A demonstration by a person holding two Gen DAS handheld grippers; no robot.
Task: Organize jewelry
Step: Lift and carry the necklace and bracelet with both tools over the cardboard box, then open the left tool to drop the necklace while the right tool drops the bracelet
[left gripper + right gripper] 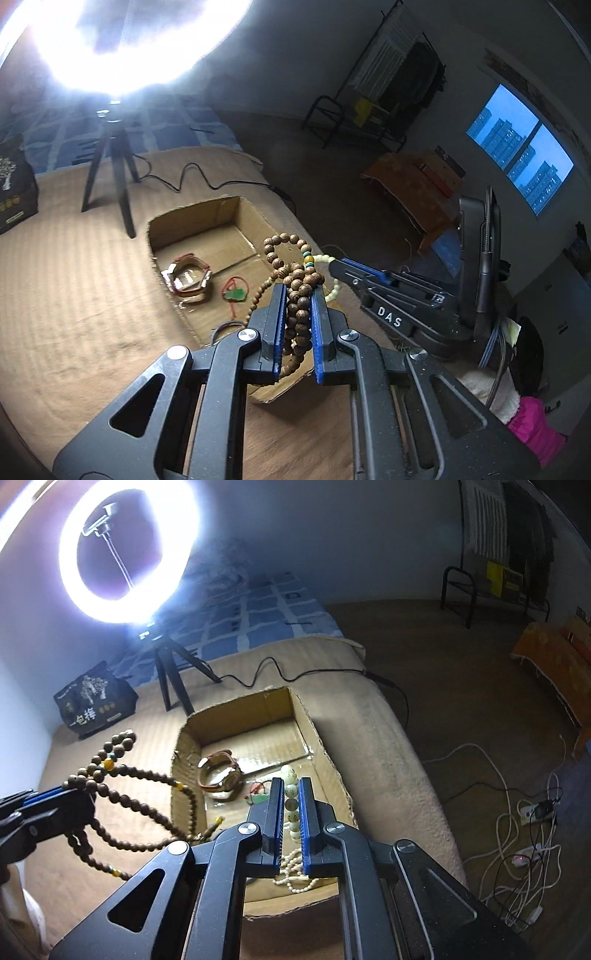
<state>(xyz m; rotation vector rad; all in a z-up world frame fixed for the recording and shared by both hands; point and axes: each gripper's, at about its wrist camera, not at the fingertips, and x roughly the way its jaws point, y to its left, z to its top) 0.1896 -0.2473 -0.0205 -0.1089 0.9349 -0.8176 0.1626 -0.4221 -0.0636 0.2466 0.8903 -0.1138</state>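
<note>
My left gripper (pixel 299 291) is shut on a long brown wooden bead strand (pixel 298 295), held above the near right part of an open cardboard box (pixel 207 218). The strand hangs in loops in the right wrist view (pixel 122 775), left of the box (pixel 332 768). My right gripper (pixel 291 786) is shut on a pale cream bead strand (pixel 291 801), held over the box's near end; its thin tail (pixel 295 871) dangles below. In the left wrist view the right gripper (pixel 340 267) sits just right of mine with pale beads (pixel 321 258) at its tip. A watch (pixel 190 277) and a green pendant on red cord (pixel 236 293) lie in the box.
A ring light on a black tripod (pixel 173 679) stands behind the box on the tan bed cover (pixel 74 295), its cable (pixel 280 675) trailing right. A dark snack bag (pixel 94 705) sits far left. White cables and power strips (pixel 524 830) lie on the floor at right.
</note>
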